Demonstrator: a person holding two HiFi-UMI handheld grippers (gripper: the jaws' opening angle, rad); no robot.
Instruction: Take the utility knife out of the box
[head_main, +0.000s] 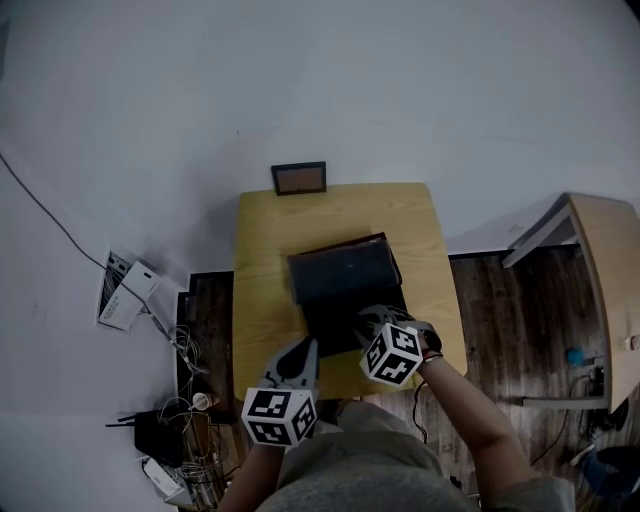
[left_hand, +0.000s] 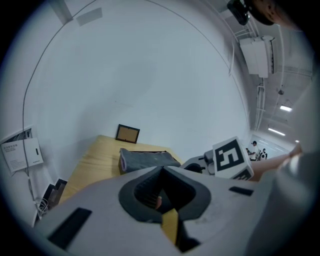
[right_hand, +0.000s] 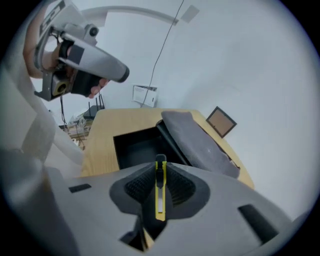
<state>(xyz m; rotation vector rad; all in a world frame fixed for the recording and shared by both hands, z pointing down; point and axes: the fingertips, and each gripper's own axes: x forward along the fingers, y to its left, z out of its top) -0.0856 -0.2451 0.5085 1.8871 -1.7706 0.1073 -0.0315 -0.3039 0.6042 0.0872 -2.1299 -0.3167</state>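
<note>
Clearly the right tongs (right_hand: 160, 161) were clamped on the yellow knife (right_hand: 159, 192), which lay lengthwise between the jaws, out of the open black box (right_hand: 134, 146) and over its near end. The box sat on the counter (head_main: 262, 240) with its grey lid (right_hand: 200, 145) tipped back. The left tongs (left_hand: 161, 169) were closed tip to tip and empty, near the counter's front edge.

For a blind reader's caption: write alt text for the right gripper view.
The right gripper grips a yellow utility knife between its jaws. Beyond it an open black box sits on a wooden table, its gray lid tilted back.
</note>
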